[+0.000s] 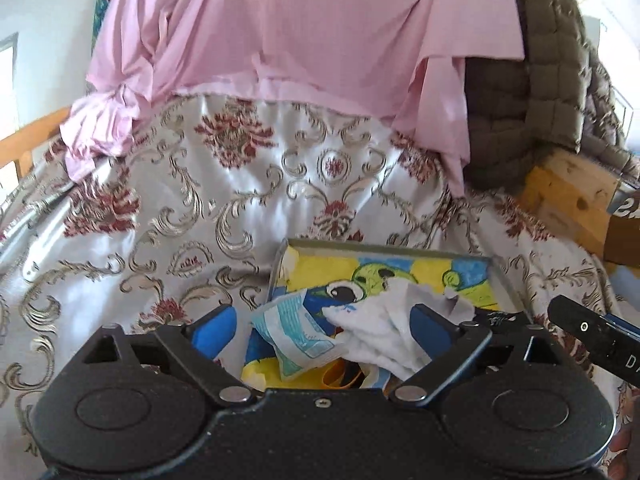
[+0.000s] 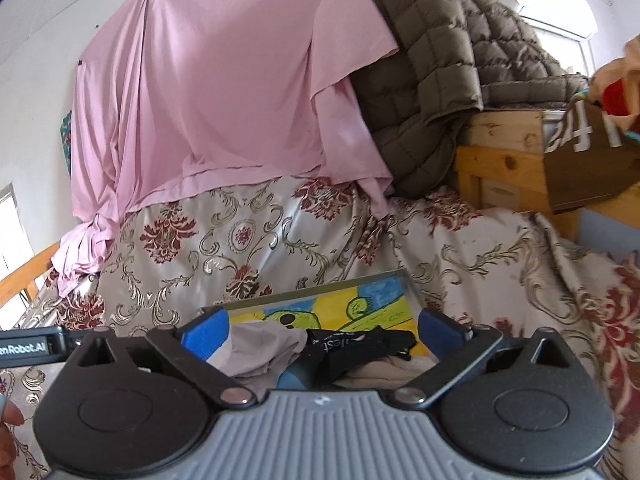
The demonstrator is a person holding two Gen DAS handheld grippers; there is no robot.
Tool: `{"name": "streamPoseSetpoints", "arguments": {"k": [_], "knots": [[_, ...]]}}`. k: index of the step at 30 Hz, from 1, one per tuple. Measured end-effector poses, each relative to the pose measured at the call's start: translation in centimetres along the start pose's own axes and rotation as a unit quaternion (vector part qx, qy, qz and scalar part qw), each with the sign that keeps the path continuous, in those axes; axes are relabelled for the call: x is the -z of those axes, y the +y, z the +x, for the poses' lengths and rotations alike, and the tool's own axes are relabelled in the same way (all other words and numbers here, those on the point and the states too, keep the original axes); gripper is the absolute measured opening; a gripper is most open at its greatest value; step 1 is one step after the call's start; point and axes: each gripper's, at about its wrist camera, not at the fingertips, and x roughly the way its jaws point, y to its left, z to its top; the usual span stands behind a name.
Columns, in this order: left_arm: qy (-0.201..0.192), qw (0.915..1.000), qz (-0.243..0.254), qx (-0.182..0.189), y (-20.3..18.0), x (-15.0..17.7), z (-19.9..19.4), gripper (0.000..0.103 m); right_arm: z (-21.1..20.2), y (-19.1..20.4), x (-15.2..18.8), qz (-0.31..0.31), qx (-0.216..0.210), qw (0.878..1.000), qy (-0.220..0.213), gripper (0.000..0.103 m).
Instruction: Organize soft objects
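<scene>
A box with a yellow, blue and green cartoon lining (image 1: 472, 258) lies on the floral bedspread (image 1: 200, 184). In the left wrist view my left gripper (image 1: 324, 332) is open above it, its blue fingers (image 1: 214, 330) on either side of a white cloth (image 1: 384, 336) and a light blue packet (image 1: 298, 338). In the right wrist view my right gripper (image 2: 324, 336) is open over the same box (image 2: 320, 296), with a grey cloth (image 2: 264, 346) and a black strap-like item (image 2: 352, 346) lying between its fingers (image 2: 208, 332).
A pink sheet (image 1: 280, 28) hangs behind the bed. An olive quilted jacket (image 2: 452, 64) drapes over a wooden crate (image 2: 504, 160). A cardboard box (image 2: 592, 152) with soft items stands at the right. A wooden bed rail (image 1: 32, 136) runs on the left.
</scene>
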Motion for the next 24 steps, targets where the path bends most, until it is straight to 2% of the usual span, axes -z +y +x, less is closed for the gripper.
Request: {"name": "streamPoseSetpoints", "arguments": {"k": [6,13,24], "knots": [[-0.034,0.9994,0.002,0.004,-0.3,1.2,-3.8,0.099,-3.7,0.4,0.9,-0.006,0.006,1.0,-0.009,0.103],[-0.067,0.9977,0.013,0.006,-0.4,4.5,-8.8,0.102,-8.6,1.5,3.2,-0.019,0.004,1.0,-0.011,0.103],[-0.075,0.9971,0.012,0.005,1.1,10.3,-15.2,0.102,-15.0,3.0,7.8,-0.027,0.001,1.0,0.013,0.103]]}}
